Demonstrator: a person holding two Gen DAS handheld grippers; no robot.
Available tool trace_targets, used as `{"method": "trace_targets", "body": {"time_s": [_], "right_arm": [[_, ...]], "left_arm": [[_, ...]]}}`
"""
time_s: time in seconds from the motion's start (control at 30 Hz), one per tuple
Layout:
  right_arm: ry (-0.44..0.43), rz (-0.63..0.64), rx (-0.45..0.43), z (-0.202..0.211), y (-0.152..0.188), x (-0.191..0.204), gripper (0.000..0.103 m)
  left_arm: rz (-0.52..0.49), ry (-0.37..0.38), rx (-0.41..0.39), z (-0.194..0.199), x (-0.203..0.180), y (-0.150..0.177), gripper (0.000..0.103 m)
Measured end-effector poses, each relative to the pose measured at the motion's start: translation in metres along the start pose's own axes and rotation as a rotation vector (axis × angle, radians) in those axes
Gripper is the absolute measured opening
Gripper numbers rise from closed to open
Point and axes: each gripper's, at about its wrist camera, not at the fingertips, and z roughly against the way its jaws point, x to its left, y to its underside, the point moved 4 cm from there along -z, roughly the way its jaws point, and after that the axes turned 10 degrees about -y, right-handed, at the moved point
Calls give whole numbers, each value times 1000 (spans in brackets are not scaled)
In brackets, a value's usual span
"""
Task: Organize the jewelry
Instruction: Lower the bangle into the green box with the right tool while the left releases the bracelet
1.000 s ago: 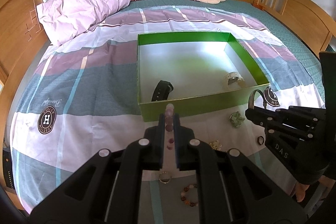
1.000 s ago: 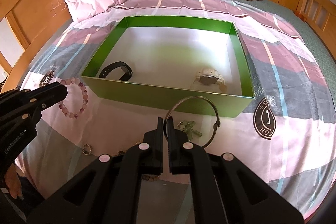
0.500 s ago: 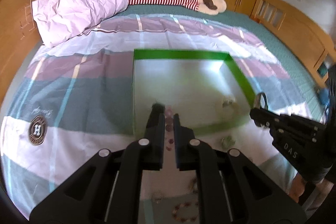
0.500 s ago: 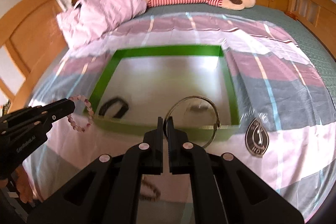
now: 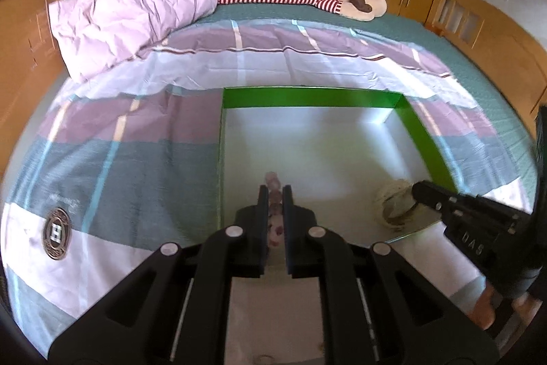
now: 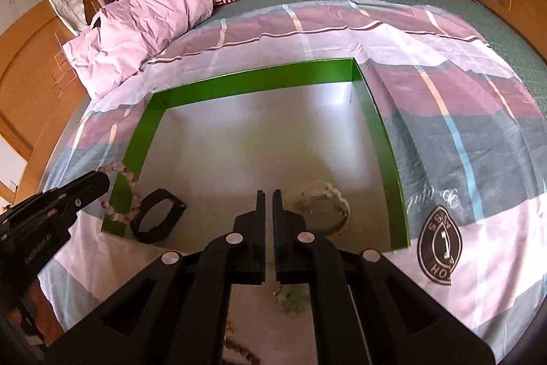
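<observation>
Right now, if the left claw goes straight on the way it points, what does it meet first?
Probably the white floor of the green box; the left claw, holding the pink bead bracelet, points into it and nothing lies between. Depth is unclear.

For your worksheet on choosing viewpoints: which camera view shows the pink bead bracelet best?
The right wrist view: the pink bead bracelet hangs as a visible loop from the left hand-held gripper. The left wrist view shows only a few beads edge-on between its fingers.
</observation>
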Motion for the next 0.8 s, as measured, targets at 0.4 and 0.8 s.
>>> {"method": "trace_targets", "body": {"time_s": [0.4,0.8], "right_arm": [[-61,17,-7,30,5,10,41],[-41,70,228,50,72,6,52]], "left_arm": [[-41,4,-25,26,1,4,45],[-78,6,216,23,13,78,43]]}}
